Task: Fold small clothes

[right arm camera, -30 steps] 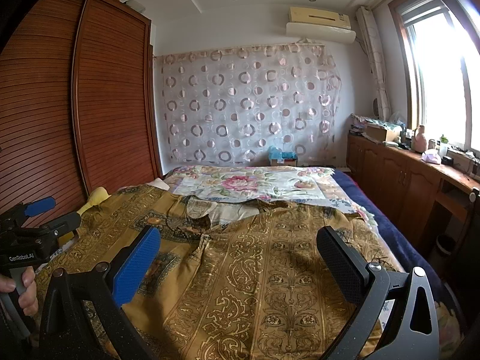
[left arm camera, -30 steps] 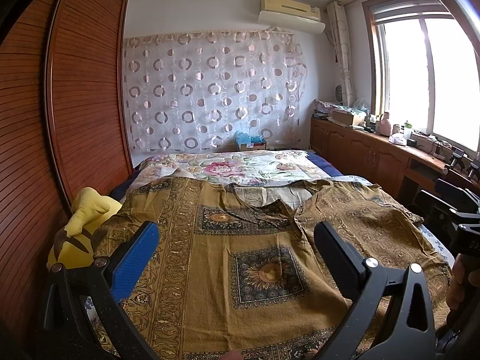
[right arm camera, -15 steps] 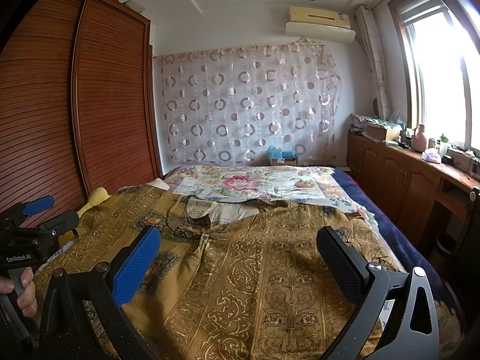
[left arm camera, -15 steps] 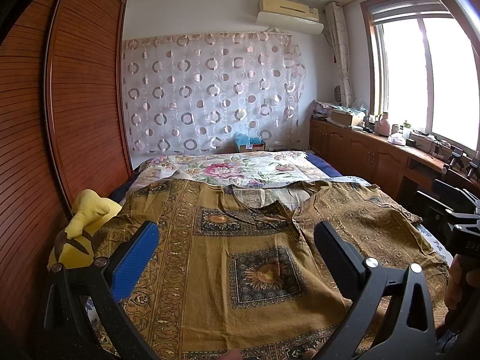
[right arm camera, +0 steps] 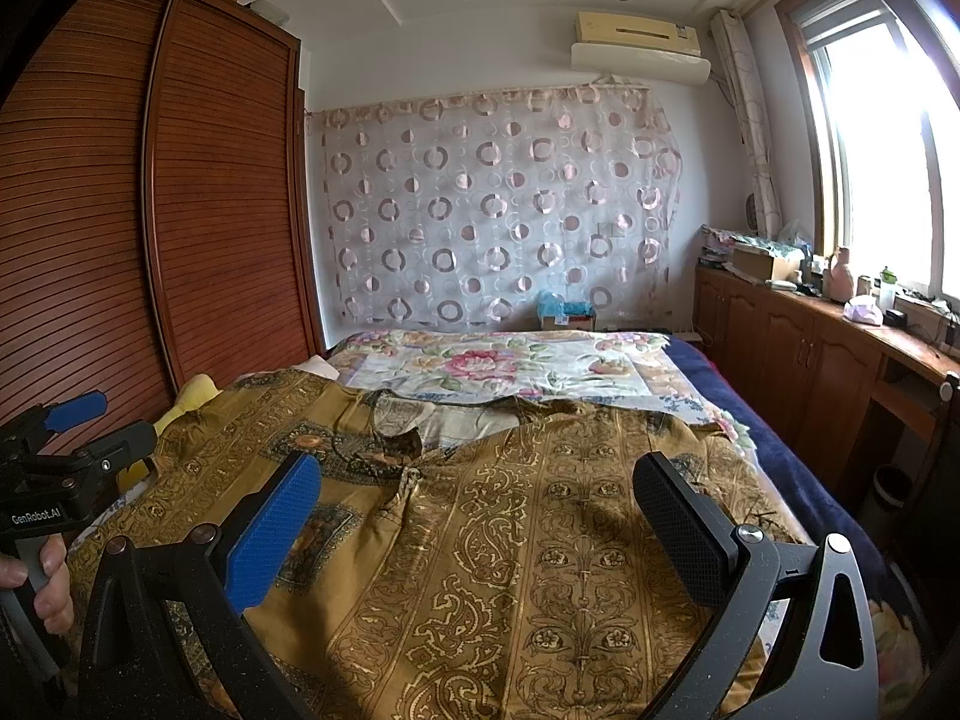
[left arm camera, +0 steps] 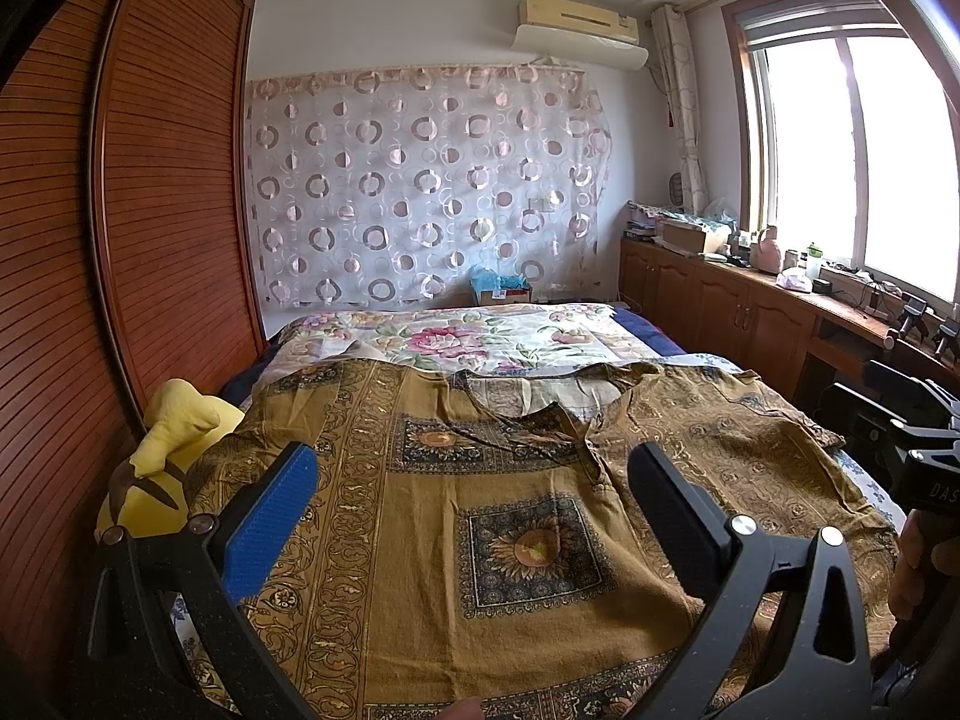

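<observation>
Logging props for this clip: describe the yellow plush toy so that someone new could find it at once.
Start at the slatted wooden wardrobe along the bed's left side. At its foot, wedged against the spread brown patterned shirt, sits the yellow plush toy. It is the only plain bright yellow, stuffed thing there, with dark markings.

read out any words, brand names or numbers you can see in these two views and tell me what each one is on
"GenRobot.AI": white print on the black body of the left gripper, seen in the right wrist view.
"DAS": cut off at the frame edge, on the black body of the right gripper, seen in the left wrist view.
Air conditioner: a small mark at its right end, too small to read.
Cardboard box by the curtain: label too blurred to read.
</observation>
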`<state>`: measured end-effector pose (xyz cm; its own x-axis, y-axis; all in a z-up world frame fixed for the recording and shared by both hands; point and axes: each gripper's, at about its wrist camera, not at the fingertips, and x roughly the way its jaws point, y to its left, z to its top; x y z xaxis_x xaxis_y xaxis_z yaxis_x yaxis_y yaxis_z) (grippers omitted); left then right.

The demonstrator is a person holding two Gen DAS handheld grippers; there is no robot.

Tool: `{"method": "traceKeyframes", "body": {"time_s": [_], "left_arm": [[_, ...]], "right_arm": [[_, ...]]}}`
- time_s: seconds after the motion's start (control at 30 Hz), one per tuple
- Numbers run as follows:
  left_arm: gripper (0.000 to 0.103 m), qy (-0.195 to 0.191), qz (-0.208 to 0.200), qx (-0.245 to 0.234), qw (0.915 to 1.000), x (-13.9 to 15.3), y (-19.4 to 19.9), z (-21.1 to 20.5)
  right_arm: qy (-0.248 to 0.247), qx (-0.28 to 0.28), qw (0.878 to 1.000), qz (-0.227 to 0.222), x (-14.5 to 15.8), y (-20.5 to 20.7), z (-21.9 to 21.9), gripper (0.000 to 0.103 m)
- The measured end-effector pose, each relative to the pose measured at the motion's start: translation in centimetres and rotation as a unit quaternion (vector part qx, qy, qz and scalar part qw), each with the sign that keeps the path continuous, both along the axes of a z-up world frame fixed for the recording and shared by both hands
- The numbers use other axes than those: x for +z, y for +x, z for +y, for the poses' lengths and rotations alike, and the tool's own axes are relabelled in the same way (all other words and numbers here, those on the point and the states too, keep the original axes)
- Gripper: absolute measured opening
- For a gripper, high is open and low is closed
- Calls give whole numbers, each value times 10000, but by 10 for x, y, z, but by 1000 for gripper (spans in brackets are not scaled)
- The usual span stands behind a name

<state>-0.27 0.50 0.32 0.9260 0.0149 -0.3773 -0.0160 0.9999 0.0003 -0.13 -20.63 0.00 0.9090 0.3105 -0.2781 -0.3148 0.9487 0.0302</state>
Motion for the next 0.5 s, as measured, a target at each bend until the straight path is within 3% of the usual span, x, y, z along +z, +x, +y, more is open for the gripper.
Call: {"method": "traceKeyframes", "body": {"time_s": [0.5], "left_arm": [[103, 5, -20, 0, 10000, 4, -1, -1]], "right_arm": [[-2, -7, 10000, -4, 0, 0, 0, 103]]}}
